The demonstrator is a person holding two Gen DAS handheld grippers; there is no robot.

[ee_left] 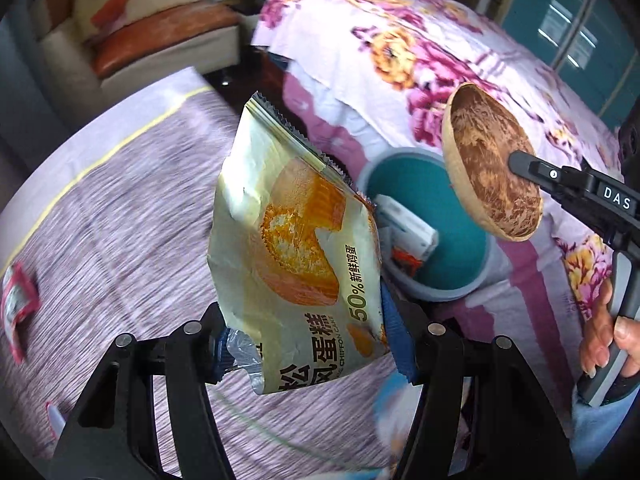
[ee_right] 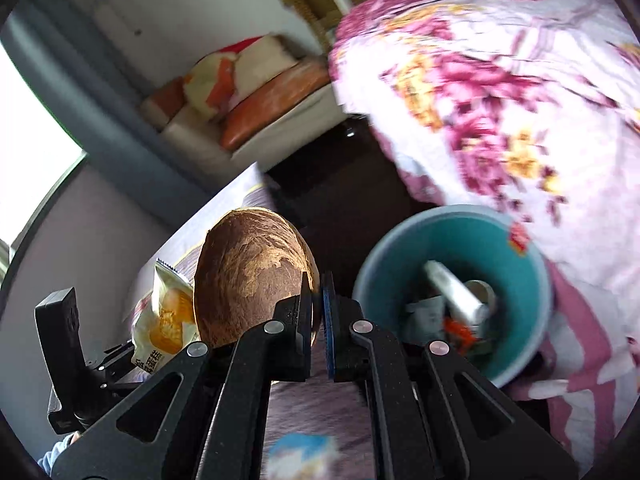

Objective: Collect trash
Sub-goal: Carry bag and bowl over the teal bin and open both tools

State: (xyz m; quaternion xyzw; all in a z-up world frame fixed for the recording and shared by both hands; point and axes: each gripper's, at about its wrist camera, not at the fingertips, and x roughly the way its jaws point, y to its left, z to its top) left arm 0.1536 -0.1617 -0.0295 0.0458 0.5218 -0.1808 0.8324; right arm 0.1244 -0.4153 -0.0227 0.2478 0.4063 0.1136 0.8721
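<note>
Chiffon cake wrapper, cream and yellow, hangs clamped between the pads of the left hand-held gripper, jaws part open around it, above the grey-purple striped bed cover. Coconut shell half is pinched by its rim in the right hand-held gripper, jaws nearly closed. Teal bin stands just beyond both, beside the floral quilt; a silver can and wrappers lie inside. Red wrapper lies on the bed cover.
</note>
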